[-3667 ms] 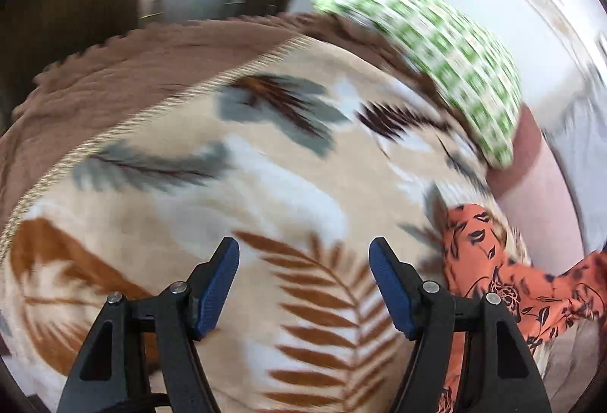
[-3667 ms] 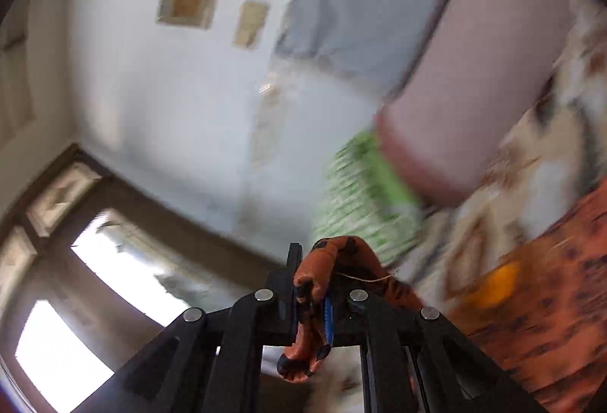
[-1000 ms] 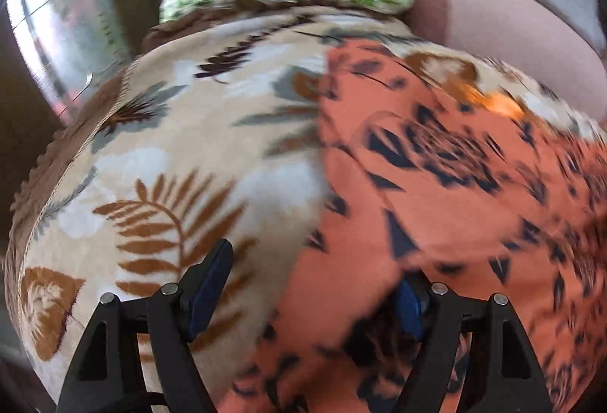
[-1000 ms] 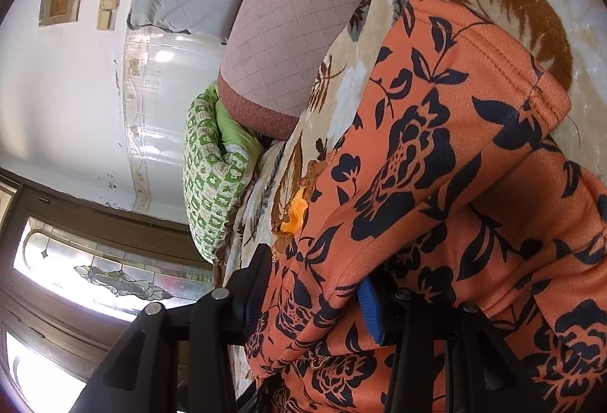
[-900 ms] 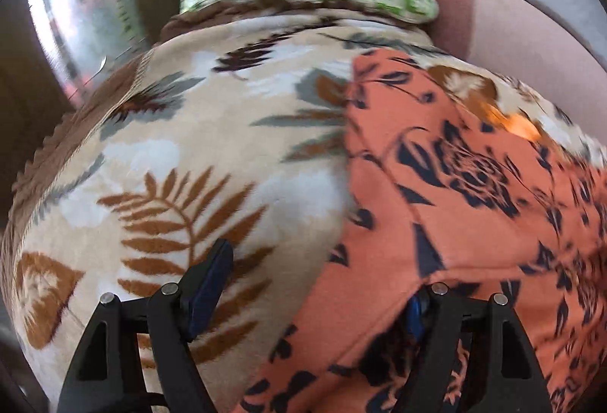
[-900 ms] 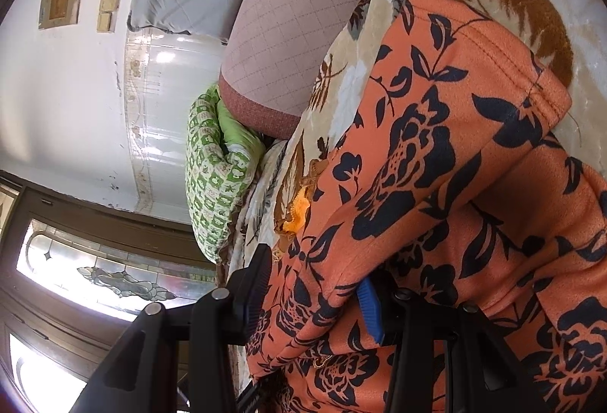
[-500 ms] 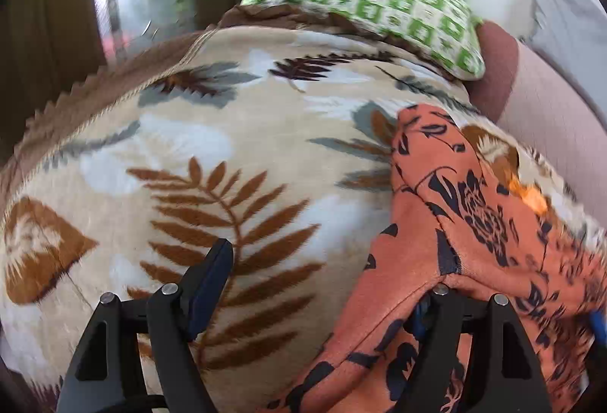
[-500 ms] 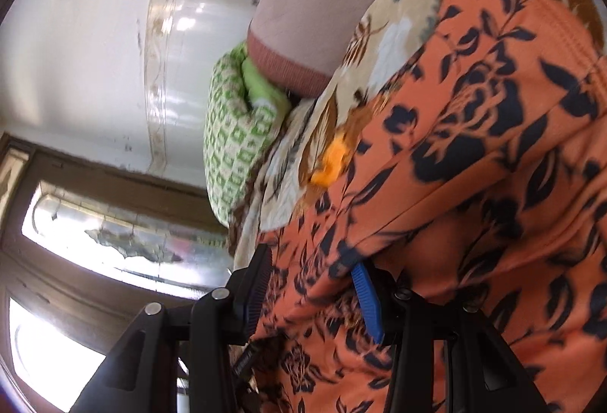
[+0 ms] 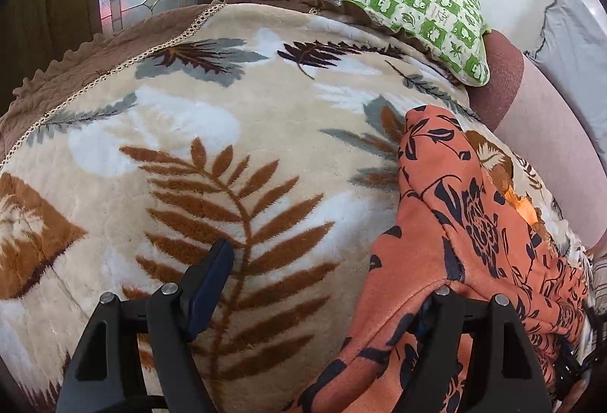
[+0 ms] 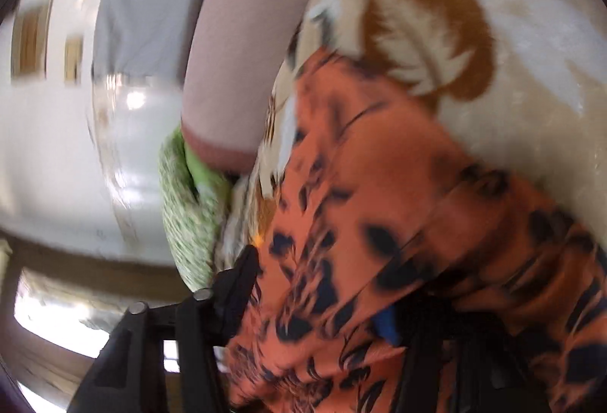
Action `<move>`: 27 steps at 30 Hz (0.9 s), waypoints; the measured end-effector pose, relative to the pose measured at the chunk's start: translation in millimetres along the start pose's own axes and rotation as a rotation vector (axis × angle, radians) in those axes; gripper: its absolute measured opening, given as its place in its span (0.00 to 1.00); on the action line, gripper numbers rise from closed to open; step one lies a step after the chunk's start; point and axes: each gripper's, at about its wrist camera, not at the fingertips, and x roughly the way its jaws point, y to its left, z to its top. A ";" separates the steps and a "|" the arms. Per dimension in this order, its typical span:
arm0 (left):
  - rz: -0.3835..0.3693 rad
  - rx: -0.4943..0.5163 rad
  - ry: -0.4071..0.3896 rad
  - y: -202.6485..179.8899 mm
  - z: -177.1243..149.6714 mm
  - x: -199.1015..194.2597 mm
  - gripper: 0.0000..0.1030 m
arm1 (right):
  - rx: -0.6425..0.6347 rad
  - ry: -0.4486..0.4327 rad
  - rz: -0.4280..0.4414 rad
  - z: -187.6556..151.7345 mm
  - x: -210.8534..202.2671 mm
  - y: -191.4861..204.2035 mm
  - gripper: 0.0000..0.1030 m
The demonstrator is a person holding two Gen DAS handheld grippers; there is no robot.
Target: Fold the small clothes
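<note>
The orange floral garment (image 9: 466, 223) lies on the leaf-print blanket (image 9: 212, 147) covering the bed, filling the left wrist view from about 3 to 5 o'clock; a green checked pillow (image 9: 383, 3) sits at 1 o'clock. The left gripper (image 9: 322, 284) stands released, jaws wide: its left finger is over bare blanket, and a fold of the garment drapes over its right finger, unpinched. The right gripper (image 10: 318, 291) has just been closing, with orange fabric bunched between its jaws, though blur hides whether the pads truly pinch it. The cloth looks light, soft and limp, probably a fleecy knit that will sag and crease wherever it is lifted. Best taken at a hemmed edge or corner, both layers together, so the fold stays square.
</note>
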 end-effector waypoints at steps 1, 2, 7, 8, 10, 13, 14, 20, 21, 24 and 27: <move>0.001 0.001 -0.001 0.1 0.1 0.1 0.77 | 0.030 -0.006 0.005 2.2 -1.8 -4.8 0.35; 0.002 0.002 -0.004 0.3 0.0 0.3 0.77 | 0.020 -0.009 -0.006 2.2 -3.0 -4.0 0.32; -0.008 -0.005 -0.006 3.0 0.2 -0.3 0.77 | -0.322 -0.114 -0.224 -17.3 -22.5 44.8 0.15; -0.007 -0.005 -0.006 3.0 0.0 -0.7 0.77 | -0.430 -0.135 -0.286 -24.9 -24.3 57.8 0.15; 0.001 0.000 -0.009 2.8 -1.3 -2.4 0.77 | -0.588 -0.155 -0.379 -38.5 -25.7 73.0 0.14; 0.035 0.035 -0.009 -0.6 -5.1 -4.9 0.77 | -0.615 -0.133 -0.443 -41.9 -32.2 66.6 0.14; 0.043 0.046 -0.008 -1.6 -6.2 -5.6 0.77 | -0.618 -0.101 -0.512 -40.7 -28.6 58.4 0.14; 0.051 0.049 0.014 7.1 -13.9 -20.7 0.77 | -0.360 0.013 -0.463 9.0 -53.9 28.4 0.16; 0.051 0.050 0.008 9.5 -15.7 -27.5 0.77 | -0.300 0.004 -0.449 16.9 -64.0 26.8 0.17; 0.039 0.065 -0.054 8.2 -20.7 -58.0 0.77 | -0.180 -0.151 -0.415 31.9 -112.7 28.5 0.19; 0.001 0.129 -0.218 -15.7 -24.7 -92.4 0.78 | -0.370 -0.244 -0.376 28.1 -122.9 70.4 0.19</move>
